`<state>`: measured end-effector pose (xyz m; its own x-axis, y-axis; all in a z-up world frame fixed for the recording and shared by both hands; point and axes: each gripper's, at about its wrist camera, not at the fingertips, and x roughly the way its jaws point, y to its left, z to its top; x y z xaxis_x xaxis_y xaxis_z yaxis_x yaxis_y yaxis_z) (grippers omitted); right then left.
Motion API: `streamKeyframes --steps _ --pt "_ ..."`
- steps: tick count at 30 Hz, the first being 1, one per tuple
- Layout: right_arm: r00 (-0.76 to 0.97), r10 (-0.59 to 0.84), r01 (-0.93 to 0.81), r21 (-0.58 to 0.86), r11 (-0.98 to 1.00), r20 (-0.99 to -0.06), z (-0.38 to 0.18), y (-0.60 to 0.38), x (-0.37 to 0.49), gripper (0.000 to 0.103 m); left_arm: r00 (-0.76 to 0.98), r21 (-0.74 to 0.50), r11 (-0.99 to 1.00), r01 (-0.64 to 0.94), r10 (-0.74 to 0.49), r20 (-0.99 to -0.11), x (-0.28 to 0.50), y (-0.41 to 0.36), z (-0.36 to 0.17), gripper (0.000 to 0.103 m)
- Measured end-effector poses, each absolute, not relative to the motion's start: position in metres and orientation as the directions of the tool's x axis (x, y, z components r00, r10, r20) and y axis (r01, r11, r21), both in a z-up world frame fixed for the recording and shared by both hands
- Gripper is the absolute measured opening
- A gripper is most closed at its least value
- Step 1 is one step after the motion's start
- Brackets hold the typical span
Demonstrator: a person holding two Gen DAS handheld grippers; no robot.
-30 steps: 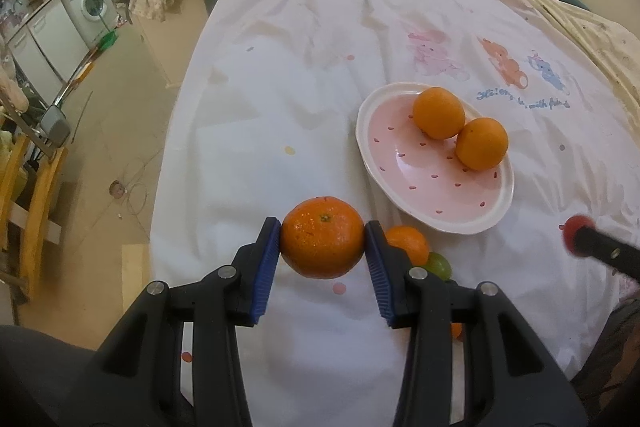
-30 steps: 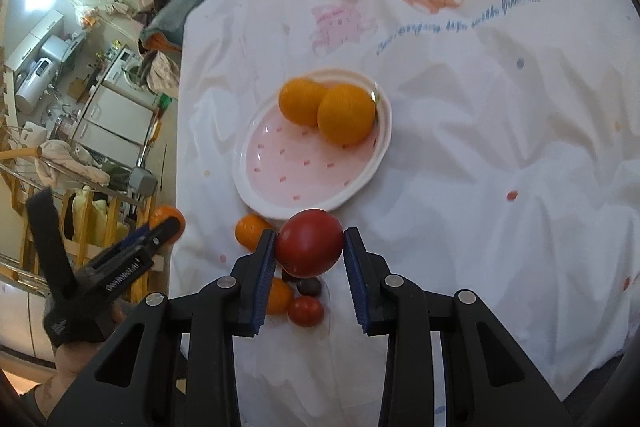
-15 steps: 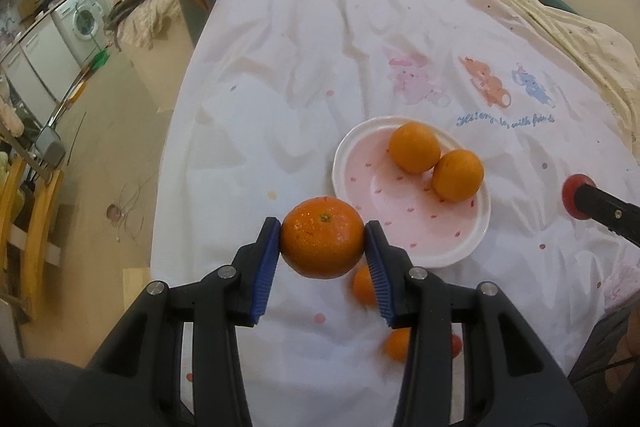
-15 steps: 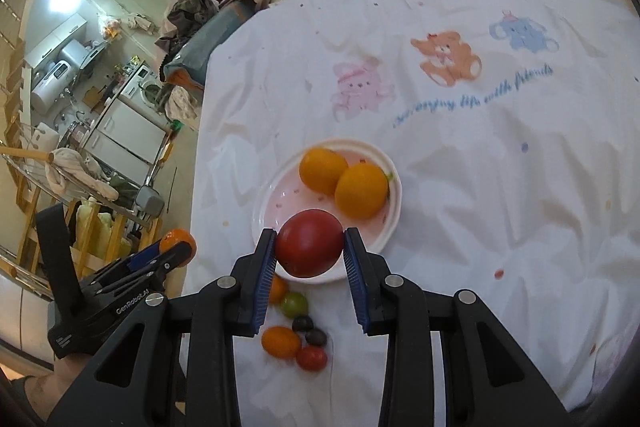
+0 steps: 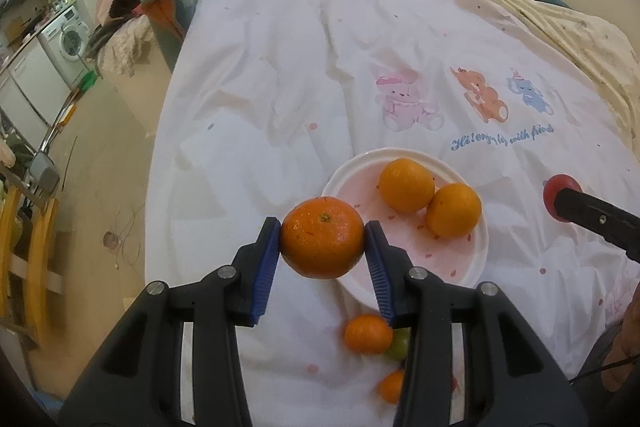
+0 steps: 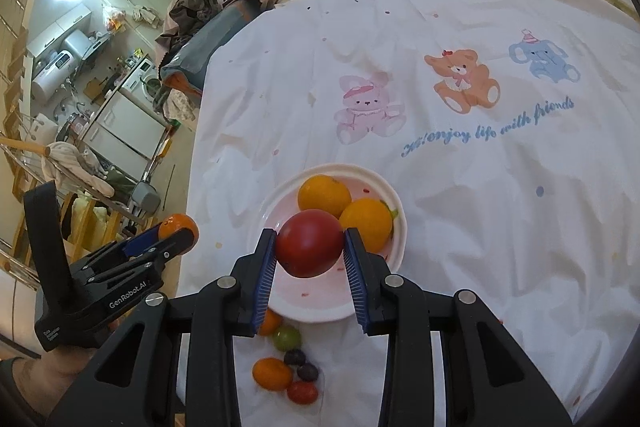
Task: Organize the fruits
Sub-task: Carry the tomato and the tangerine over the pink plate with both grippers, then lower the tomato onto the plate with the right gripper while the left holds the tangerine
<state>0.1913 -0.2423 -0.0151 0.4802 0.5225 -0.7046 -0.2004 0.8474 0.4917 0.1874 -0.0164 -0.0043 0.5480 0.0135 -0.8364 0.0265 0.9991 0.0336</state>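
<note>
Left wrist view: my left gripper (image 5: 323, 241) is clamped on an orange (image 5: 322, 237), both blue pads pressed to its sides, stem end facing up. The landmark is the plate (image 5: 478, 247). The orange hangs over the plate's near-left rim, above the cloth (image 5: 280, 87). Two oranges (image 5: 430, 199) sit touching on the plate's far-right part; its near-left floor is bare. The tomato (image 5: 557, 189) shows to the right of the plate, in my right gripper's tip.

Right wrist view: my right gripper (image 6: 309, 249) is clamped on that tomato (image 6: 309, 243), pads against both sides. It hangs over the plate's (image 6: 396, 227) middle, just short of the two oranges. My left gripper (image 6: 166, 239) is left of the plate, beyond the rim. Small loose fruits (image 6: 288, 367) lie on the near side of the plate.

Judgement: the right is nearer the open floor; the drop point lies forward and down for both.
</note>
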Motion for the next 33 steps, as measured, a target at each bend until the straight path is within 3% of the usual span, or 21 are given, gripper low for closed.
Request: streamKeyframes --steps 10,17,33 --pt "0.419 0.560 -0.196 0.531 0.824 -0.714 -0.038 -0.240 0.237 0.036 0.511 0.048 0.995 0.092 -0.006 -0.859 0.231 -0.033 -0.026 0.038" --pt "0.351 0.582 -0.077 0.596 0.799 -0.734 -0.073 -0.251 0.267 0.036 0.462 -0.006 0.995 0.097 -0.051 -0.886 0.247 -0.029 -0.057 0.038" --pt "0.301 0.540 -0.126 0.528 0.840 -0.786 -0.104 -0.224 0.308 0.036 0.403 -0.012 0.991 0.131 -0.065 -0.913 0.269 -0.045 -0.092 0.039"
